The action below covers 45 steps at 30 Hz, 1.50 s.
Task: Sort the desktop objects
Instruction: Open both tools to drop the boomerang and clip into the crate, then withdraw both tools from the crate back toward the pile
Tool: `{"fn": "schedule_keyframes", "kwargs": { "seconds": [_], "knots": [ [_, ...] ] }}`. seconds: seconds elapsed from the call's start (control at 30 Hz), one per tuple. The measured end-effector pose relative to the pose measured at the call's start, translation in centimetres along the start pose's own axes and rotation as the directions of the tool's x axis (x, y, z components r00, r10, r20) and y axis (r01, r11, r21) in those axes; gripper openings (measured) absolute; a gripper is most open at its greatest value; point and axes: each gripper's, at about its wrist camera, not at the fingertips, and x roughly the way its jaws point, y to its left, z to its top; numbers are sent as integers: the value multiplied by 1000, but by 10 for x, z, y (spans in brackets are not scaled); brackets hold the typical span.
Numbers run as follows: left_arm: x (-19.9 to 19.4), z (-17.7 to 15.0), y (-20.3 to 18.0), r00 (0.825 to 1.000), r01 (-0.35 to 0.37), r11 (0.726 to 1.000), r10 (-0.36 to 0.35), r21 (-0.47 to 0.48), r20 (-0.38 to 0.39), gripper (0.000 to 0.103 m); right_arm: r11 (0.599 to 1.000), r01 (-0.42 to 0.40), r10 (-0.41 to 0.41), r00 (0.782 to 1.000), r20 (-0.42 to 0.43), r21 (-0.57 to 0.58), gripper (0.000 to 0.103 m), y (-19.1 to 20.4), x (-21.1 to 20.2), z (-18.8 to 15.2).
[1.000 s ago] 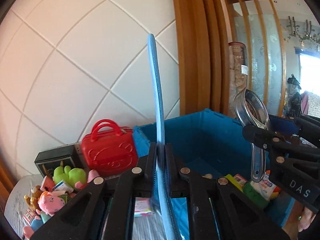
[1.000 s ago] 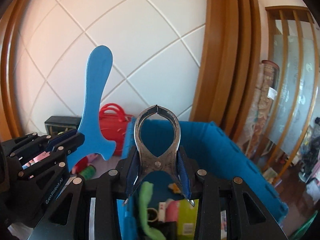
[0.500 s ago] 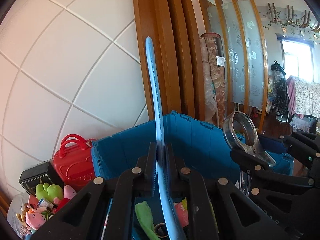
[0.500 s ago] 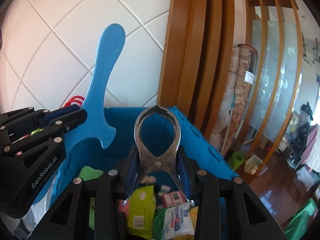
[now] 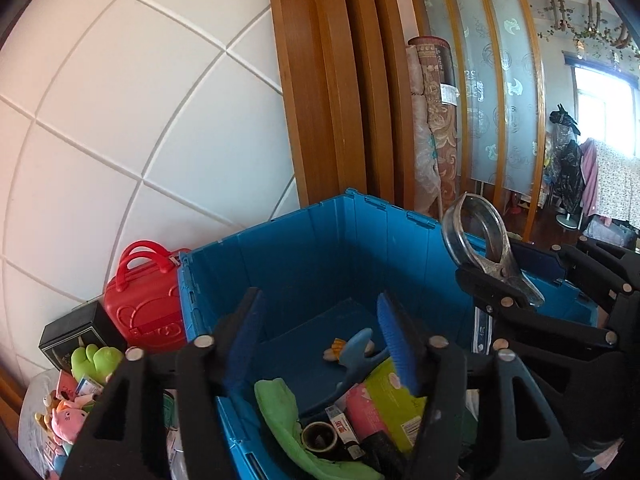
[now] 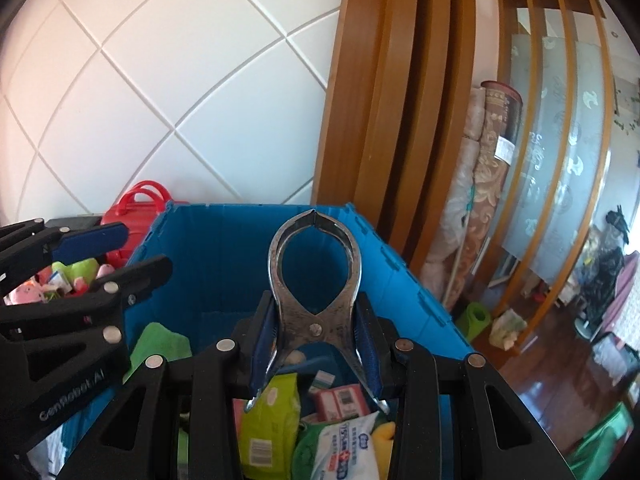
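In the left wrist view the left gripper (image 5: 320,340) sits low in the centre, its jaws opening with nothing between them, and the blue shoehorn (image 5: 354,354) lies below them in the blue crate (image 5: 280,256) among a green cloth (image 5: 288,420) and a tape roll (image 5: 319,436). In the right wrist view the right gripper (image 6: 316,340), lower centre, is clamped on the handles of a large metal clip (image 6: 315,280) above packets in the same crate. With the two grippers near each other over the crate, I judge the clip could strike the left gripper or land on the rim if let go carelessly.
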Motion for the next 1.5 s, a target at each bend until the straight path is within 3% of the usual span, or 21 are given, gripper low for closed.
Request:
{"fn": "schedule_keyframes", "kwargs": {
  "seconds": [0.03,0.13,0.23,0.3,0.47,0.73,0.87,1.03,1.27,1.5],
  "knots": [
    [-1,-2,2,1000,-2,1000,2,-1,4,70,1000,8,-8,1000,-1,-1,38,0,1,0],
    [-3,-4,9,1000,13,1000,-13,-16,2,72,1000,16,-16,1000,-6,1,44,2,3,-3],
    [-6,-7,15,1000,1,1000,0,-25,5,72,999,37,-37,999,1,0,60,2,1,-3],
    [-9,-10,19,1000,-1,999,2,-34,7,73,998,60,-60,998,10,-8,79,3,-2,-3],
    [-16,-19,31,1000,0,998,0,-67,9,73,994,103,-102,994,24,-28,102,6,-11,-8],
    [-38,-35,46,1000,-6,996,8,-93,18,73,993,104,-105,995,-1,-51,103,18,-24,-19],
    [-52,-47,58,999,-14,994,17,-108,29,88,995,82,-83,996,-15,-51,103,27,-32,-27],
    [-73,-61,75,997,-44,992,52,-114,64,97,998,46,-47,999,-10,-39,103,42,-48,-33],
    [-94,-82,113,992,-96,984,108,-150,69,100,999,-21,22,1000,5,-49,103,85,-65,-36],
    [-107,-113,167,985,-162,963,170,-215,23,100,990,-106,107,994,0,-94,103,142,-69,-37]
  ]
}}
